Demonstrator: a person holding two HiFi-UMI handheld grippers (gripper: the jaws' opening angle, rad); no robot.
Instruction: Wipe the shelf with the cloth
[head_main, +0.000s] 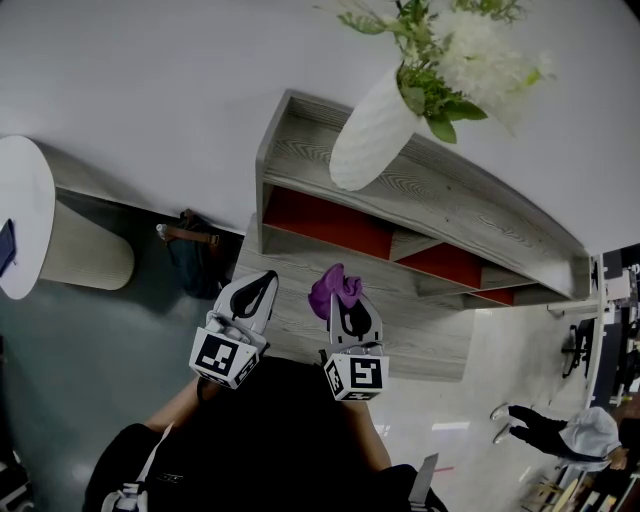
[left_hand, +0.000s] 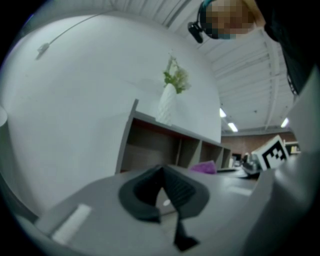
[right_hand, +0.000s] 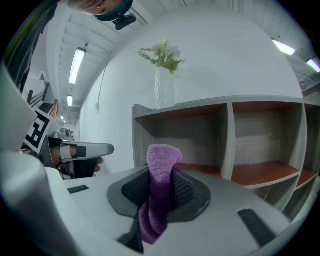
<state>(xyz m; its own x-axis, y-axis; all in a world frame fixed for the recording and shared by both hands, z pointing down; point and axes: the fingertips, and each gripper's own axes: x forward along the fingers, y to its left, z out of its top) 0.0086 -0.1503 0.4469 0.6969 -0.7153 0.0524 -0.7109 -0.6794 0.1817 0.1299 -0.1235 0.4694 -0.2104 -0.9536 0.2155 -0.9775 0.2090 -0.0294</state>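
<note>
A purple cloth (head_main: 336, 288) (right_hand: 161, 170) is pinched between the jaws of my right gripper (head_main: 350, 318) (right_hand: 159, 192), which is shut on it, with a tuft sticking up past the tips. The grey wooden shelf unit (head_main: 420, 200) (right_hand: 225, 107) with red-backed compartments stands just ahead of the cloth. My left gripper (head_main: 255, 292) (left_hand: 164, 189) hovers to the left of it, jaws closed together and empty. In the left gripper view the cloth (left_hand: 204, 167) shows to the right.
A white ribbed vase (head_main: 372, 130) (right_hand: 159, 90) with white flowers and greenery stands on the shelf's top left. A brown bag (head_main: 192, 250) sits on the floor by the shelf's left end. A round white table (head_main: 22, 215) is at far left. A person (head_main: 560, 432) stands at lower right.
</note>
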